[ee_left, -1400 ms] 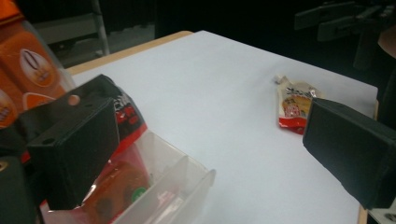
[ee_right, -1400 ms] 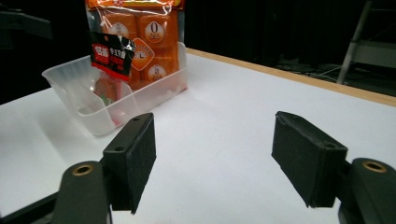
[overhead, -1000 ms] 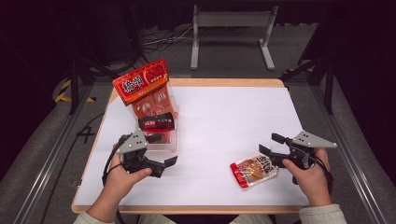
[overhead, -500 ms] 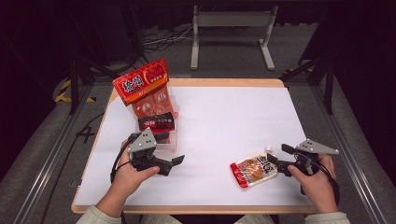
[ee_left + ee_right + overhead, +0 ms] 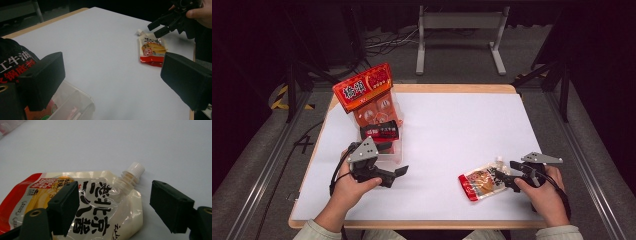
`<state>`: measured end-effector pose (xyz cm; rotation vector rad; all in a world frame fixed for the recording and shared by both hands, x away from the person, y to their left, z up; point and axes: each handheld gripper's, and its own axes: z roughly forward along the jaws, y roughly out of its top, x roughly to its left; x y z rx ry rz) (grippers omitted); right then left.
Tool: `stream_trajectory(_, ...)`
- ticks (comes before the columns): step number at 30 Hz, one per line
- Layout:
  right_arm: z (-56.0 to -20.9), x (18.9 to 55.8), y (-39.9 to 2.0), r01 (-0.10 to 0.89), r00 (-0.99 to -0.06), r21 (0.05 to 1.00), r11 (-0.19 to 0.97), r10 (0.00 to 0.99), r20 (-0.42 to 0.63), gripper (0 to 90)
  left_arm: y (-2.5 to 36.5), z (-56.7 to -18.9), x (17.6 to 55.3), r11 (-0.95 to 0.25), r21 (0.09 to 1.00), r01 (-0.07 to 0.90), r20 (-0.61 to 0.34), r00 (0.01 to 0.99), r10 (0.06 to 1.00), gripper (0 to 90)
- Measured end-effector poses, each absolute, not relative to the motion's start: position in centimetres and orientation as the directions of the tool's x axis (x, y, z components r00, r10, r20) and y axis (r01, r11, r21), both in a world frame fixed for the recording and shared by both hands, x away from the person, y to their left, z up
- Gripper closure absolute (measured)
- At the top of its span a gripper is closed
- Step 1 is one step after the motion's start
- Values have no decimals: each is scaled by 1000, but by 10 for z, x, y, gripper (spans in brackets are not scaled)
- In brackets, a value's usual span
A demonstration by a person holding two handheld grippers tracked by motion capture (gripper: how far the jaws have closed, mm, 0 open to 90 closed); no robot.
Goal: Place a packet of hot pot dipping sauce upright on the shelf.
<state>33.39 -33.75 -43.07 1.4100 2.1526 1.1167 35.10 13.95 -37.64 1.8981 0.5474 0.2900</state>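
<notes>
On the white table (image 5: 452, 135), toward the person's right, a flat spouted sauce pouch (image 5: 482, 181) lay on its side, red at one end and cream at the other, its white cap (image 5: 499, 160) pointing away from the person. The right gripper (image 5: 507, 176) sat at the pouch's cream end, held low in the right hand (image 5: 544, 192). From its own camera the two black jaws stood well apart, one over the printed face of the pouch (image 5: 82, 205), the other beside the spout on bare table; they held nothing that I could see. Whether the nearer jaw actually touched the film I could not tell. The cap (image 5: 135, 168) was sharp there, but the pouch's red end ran off the left edge of that view.

Across the table on the left, the left gripper (image 5: 398, 172) hovered just in front of a clear plastic bin (image 5: 394, 150), gripped by the left hand (image 5: 349, 182). Its jaws were also spread wide and empty, framing the distant pouch (image 5: 151, 48) and the other gripper (image 5: 162, 25) in its own view. The bin held red packets and a dark packet (image 5: 379, 131) with pale lettering; a large red bag (image 5: 362, 87) leaned out over its far end. Most of the bin's contents were stacked over one another and hard to separate. In the left gripper view only a corner of the bin (image 5: 72, 105) and a slice of the dark packet (image 5: 12, 62) showed, partly behind the left jaw. The print on every pack was too small or blurred to read with confidence.
</notes>
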Motion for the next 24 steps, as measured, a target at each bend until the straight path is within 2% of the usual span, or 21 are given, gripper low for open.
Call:
stream_trajectory(15,-439,337,-334,670,-431,715,197,888,160,258,141,-379,352,-310,918,247,-62,862,504,66)
stream_trajectory(21,-439,334,-329,663,-412,719,208,903,119,350,140,-380,352,-313,916,252,-66,863,502,66)
stream_trajectory(24,-440,333,-329,653,-409,722,228,909,83,442,139,-380,351,-317,915,250,-63,864,499,66)
